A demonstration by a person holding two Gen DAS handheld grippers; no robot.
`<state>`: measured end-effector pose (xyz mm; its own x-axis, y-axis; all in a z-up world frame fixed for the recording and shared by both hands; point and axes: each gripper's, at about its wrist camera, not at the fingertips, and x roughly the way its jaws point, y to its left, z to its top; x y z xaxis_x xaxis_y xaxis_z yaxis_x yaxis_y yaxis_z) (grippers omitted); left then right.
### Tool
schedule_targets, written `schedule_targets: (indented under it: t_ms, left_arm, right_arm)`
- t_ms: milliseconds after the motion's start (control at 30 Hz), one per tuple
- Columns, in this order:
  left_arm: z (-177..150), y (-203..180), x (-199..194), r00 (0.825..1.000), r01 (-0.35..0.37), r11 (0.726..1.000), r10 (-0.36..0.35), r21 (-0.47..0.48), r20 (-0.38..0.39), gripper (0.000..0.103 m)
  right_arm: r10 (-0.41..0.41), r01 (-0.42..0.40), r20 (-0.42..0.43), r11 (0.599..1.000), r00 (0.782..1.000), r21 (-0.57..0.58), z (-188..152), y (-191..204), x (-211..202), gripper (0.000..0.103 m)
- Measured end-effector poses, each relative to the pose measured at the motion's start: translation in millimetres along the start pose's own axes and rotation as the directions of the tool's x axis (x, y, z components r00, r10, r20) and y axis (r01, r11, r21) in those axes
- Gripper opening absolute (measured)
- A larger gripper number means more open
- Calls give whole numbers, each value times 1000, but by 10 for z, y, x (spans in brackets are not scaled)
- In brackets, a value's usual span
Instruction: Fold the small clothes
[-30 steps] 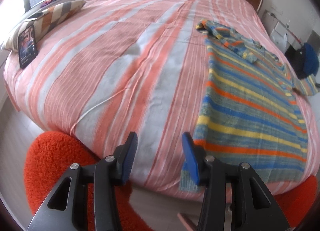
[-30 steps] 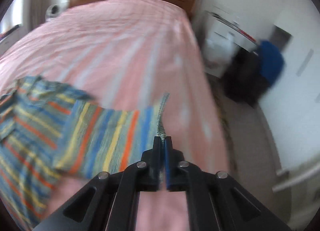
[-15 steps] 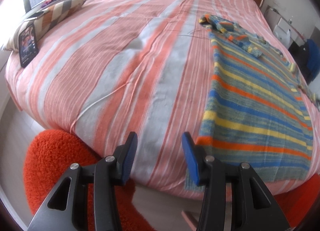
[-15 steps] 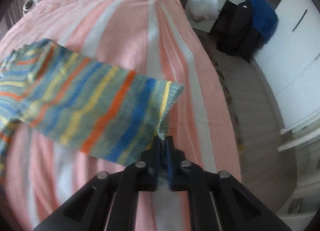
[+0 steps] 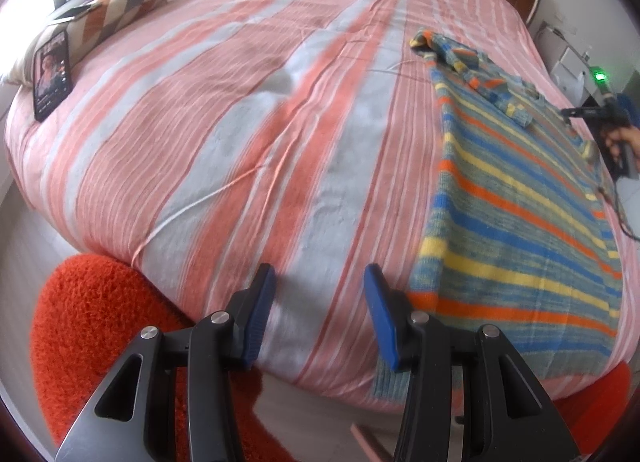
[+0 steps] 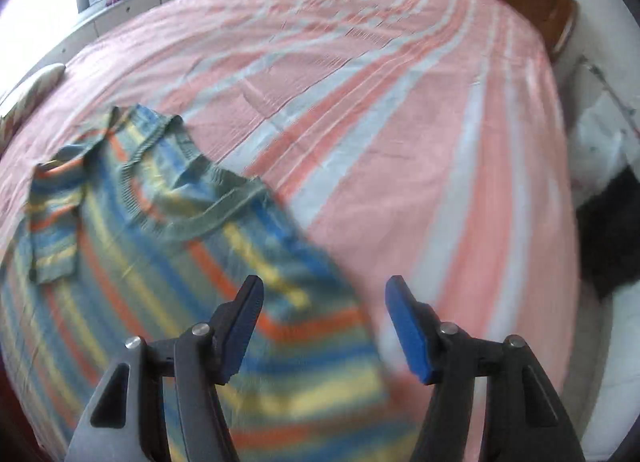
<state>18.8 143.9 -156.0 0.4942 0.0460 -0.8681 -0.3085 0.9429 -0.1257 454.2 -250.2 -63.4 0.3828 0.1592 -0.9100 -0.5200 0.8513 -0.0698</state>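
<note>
No readable text, label, brand or number appeared in either view. The phone beside the pillow showed a picture, but any writing on it was too small to make out.

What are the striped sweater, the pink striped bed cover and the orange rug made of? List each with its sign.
Striped sweater: looks like knitted yarn, matte; ribbed neckline and hem show.
Pink striped bed cover: seems a thin woven fabric, perhaps cotton; fine creases, no sheen.
Orange rug: shaggy pile, likely synthetic; fuzzy tufted surface.
</note>
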Motion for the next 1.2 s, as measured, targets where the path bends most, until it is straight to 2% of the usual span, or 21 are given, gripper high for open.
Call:
schedule_targets:
  t_ms: [33, 67, 100, 133, 200, 233, 300, 367, 433, 500, 533, 600, 633, 667, 767, 833, 867, 933, 1067, 1133, 1200]
  left_arm:
    - [5, -5, 17, 1000, -2, 1000, 2, 3, -3, 48]
    - [7, -10, 32, 1000, -3, 1000, 3, 7, -5, 49]
    - [9, -15, 44, 1000, -5, 1000, 5, 9, -6, 49]
    - [10, -14, 49, 1000, -4, 1000, 4, 11, -6, 49]
    - [15, -21, 56, 1000, -6, 1000, 6, 15, -5, 50]
    - [19, -20, 61, 1000, -8, 1000, 8, 15, -5, 50]
    - [22, -21, 67, 1000, -11, 1000, 11, 15, -6, 50]
    - [20, -18, 63, 1000, -11, 1000, 11, 13, -6, 50]
    - [16, -13, 61, 1000, -8, 1000, 8, 11, -7, 50]
    - [13, -11, 64, 1000, -6, 1000, 6, 12, -9, 50]
    - [14, -12, 64, 1000, -5, 1000, 5, 14, -9, 50]
    - [7, -20, 54, 1000, -1, 1000, 1, 16, -6, 54]
    - [2, -25, 41, 1000, 0, 1000, 0, 18, -2, 55]
    - [-4, -30, 21, 1000, 3, 1000, -3, 18, 5, 56]
    - [-24, -24, -53, 999, 8, 1000, -9, 10, 35, 62]
    - [-33, -17, -91, 999, 14, 1000, -14, 4, 52, 68]
    - [-40, -15, -107, 998, 14, 1000, -15, 2, 60, 70]
    - [-50, -19, -139, 997, 14, 1000, -14, 2, 73, 74]
    - [-70, -6, -202, 996, -1, 1000, 0, 6, 92, 87]
    - [-84, 20, -227, 996, -3, 1000, 4, -3, 94, 89]
    - [-95, 42, -247, 995, -11, 1000, 12, -17, 100, 89]
  right_arm:
    - [-6, 5, -33, 1000, 999, -18, 5, 20, 185, 63]
    - [-14, 11, -76, 999, 997, -35, 3, 19, 319, 52]
    - [-6, 1, -113, 999, 994, -41, -23, 0, 404, 36]
    - [-24, 18, -133, 998, 991, -53, -15, -8, 435, 4]
    - [-138, 125, -94, 983, 986, -133, 50, 40, 353, 3]
    - [-233, 219, -59, 958, 971, -185, 105, 84, 306, 3]
    - [-339, 331, 11, 912, 941, -240, 218, 158, 249, 3]
    - [-372, 364, 18, 897, 928, -252, 267, 209, 352, 3]
    - [-406, 386, -10, 877, 914, -286, 166, 289, 594, 3]
    - [-411, 396, -1, 880, 912, -261, 51, 318, 685, 3]
    - [-394, 389, 20, 896, 919, -213, 27, 296, 621, 4]
    - [-350, 352, 35, 927, 936, -126, -6, 223, 470, 21]
    - [-346, 349, 45, 932, 937, -97, -58, 190, 332, 45]
    - [-328, 332, 58, 941, 943, -68, -89, 175, 202, 52]
    - [-227, 224, 124, 974, 966, 37, -311, 309, -322, 55]
    - [-141, 133, 168, 989, 976, 59, -509, 502, -620, 57]
    - [-86, 76, 192, 995, 978, 62, -627, 659, -771, 62]
    - [16, -31, 228, 997, 973, 64, -942, 1018, -994, 71]
    - [191, -217, 231, 972, 954, 93, -1618, 1675, -1170, 72]
    - [199, -232, 240, 965, 950, 120, -1981, 1920, -1224, 72]
    - [170, -214, 244, 963, 955, 165, -2305, 2069, -1234, 72]
